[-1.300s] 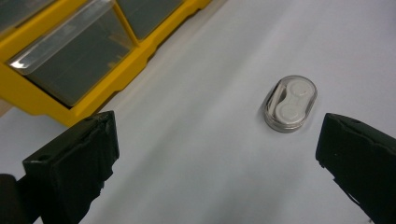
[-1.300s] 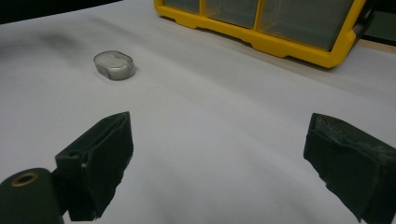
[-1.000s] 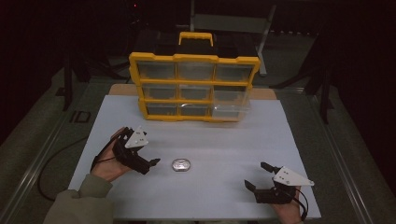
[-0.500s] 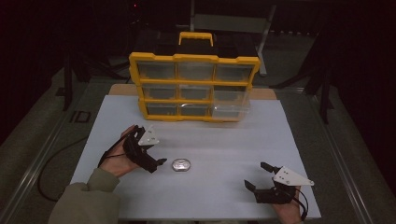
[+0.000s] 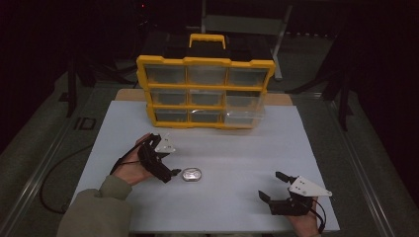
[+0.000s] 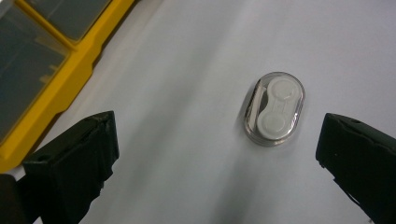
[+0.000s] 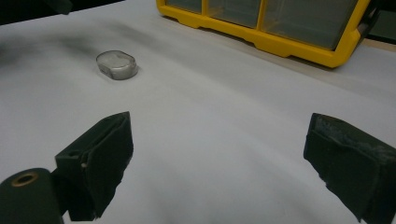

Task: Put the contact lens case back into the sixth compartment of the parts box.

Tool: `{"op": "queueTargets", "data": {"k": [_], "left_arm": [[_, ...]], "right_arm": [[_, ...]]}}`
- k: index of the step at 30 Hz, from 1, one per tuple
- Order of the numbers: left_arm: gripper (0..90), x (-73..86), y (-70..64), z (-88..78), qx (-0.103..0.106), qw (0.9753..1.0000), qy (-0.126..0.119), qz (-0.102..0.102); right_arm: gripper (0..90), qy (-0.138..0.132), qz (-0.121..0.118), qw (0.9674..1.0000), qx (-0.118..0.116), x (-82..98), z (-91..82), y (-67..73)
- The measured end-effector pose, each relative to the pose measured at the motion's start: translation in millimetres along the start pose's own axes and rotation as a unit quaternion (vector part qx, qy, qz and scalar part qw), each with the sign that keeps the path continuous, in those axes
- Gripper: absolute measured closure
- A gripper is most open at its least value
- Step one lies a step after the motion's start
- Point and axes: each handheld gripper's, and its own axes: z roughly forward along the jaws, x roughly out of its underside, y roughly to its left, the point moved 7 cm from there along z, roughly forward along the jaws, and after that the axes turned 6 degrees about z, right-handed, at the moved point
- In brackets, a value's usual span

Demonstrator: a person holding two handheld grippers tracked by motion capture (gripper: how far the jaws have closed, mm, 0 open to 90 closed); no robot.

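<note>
So my right claw [image 5: 274,186] sits nearest me, down at the front right corner of the desk [image 5: 237,148], jaws spread wide with nothing between them. From its own view it's just bare white desk ahead, with the little case off to the far left.

My left claw [image 5: 168,163] is a bit farther in, on the left side, tipped down over the desk and also wide open, gripping nothing. The small clear oval case [image 6: 274,108] lies flat on the white surface just beside the claw's tips. In the left gripper view it sits in the gap between the two black jaws, closer to the right one, not touching either. You can see two round white bits joined inside it under the clear lid.

Past that, at the back of the desk, stands the yellow drawer organizer [image 5: 205,91], three rows of clear drawers. The bottom right drawer [image 5: 243,117] sticks out a little. The case is well apart from it.
</note>
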Motion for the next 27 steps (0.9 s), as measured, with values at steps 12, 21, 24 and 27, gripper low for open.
{"op": "queueTargets", "data": {"k": [12,21,24,27], "left_arm": [[0.0,-3.1,-5.3,21.2,0.024,0.9996,0.013,0.005],[0.1,-6.7,-12.2,35.2,0.039,0.9989,0.023,0.010],[0.1,-7.9,-14.0,39.6,0.043,0.9987,0.024,0.011],[0.1,-8.4,-15.6,44.0,0.049,0.9983,0.028,0.011]], "right_arm": [[8.0,0.000,-0.001,1.0000,-0.002,0.1,0.5,-0.4],[8.0,0.000,0.000,1.0000,-0.003,0.2,0.5,-0.5],[8.1,0.000,0.000,1.0000,-0.003,0.3,0.5,-0.4],[8.0,0.000,0.000,1.0000,-0.003,0.2,0.4,-0.6]]}}
